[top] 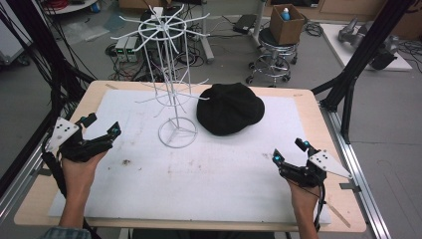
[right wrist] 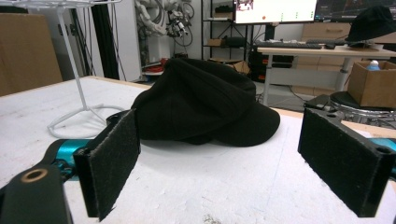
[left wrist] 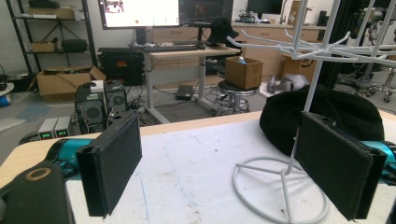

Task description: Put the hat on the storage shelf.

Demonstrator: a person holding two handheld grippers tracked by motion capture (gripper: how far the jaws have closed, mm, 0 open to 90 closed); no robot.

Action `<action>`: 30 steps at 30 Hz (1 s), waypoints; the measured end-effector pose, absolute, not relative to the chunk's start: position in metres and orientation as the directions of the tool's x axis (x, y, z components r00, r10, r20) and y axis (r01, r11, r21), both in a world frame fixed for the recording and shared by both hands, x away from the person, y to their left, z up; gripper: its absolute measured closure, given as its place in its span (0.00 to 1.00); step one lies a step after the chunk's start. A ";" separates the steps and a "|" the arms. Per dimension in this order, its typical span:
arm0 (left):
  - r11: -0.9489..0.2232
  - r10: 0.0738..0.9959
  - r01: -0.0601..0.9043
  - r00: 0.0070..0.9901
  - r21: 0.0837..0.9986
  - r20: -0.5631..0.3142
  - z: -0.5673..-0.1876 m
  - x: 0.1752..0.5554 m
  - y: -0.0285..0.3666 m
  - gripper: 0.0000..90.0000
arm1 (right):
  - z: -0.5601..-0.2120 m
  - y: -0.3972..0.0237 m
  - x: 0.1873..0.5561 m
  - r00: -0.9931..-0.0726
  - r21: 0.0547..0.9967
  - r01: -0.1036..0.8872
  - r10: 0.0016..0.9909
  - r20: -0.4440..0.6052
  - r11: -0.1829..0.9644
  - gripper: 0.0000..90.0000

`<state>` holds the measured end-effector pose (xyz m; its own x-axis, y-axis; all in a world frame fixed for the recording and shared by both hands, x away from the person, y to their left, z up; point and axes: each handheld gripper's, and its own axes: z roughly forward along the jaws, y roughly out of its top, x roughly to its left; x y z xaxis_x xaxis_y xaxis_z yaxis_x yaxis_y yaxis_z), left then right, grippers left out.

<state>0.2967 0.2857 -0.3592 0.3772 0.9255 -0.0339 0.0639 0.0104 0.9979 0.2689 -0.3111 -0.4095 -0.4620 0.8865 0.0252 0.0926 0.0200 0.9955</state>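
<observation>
A black cap (top: 230, 108) lies flat on the white mat (top: 224, 174), right of centre toward the back. A white wire display stand (top: 171, 74) with hooked arms rises just left of it on a ring base (top: 177, 132). My left gripper (top: 102, 124) hovers open at the table's left edge, pointing toward the stand. My right gripper (top: 289, 151) is open near the front right, aimed at the cap (right wrist: 201, 105) from a short distance. In the left gripper view the ring base (left wrist: 280, 186) sits between the wide-apart pads (left wrist: 112, 168), with the cap (left wrist: 322, 112) behind it.
The mat covers a wooden table (top: 326, 124) framed by black struts (top: 363, 55). Beyond the far edge are a stool (top: 276, 55) carrying a cardboard box (top: 287, 22), cables and electronics on the floor. Open mat lies between the two grippers.
</observation>
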 end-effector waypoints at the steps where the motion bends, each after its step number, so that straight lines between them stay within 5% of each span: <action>1: 0.007 0.926 0.064 0.377 0.998 -0.031 -0.359 0.296 0.286 0.17 | -0.410 -0.311 0.269 -0.461 0.995 0.092 0.887 0.023 0.022 0.14; 30: 0.007 0.926 0.070 0.375 0.998 -0.033 -0.360 0.297 0.286 0.17 | -0.410 -0.309 0.271 -0.471 0.994 0.104 0.882 0.020 0.033 0.14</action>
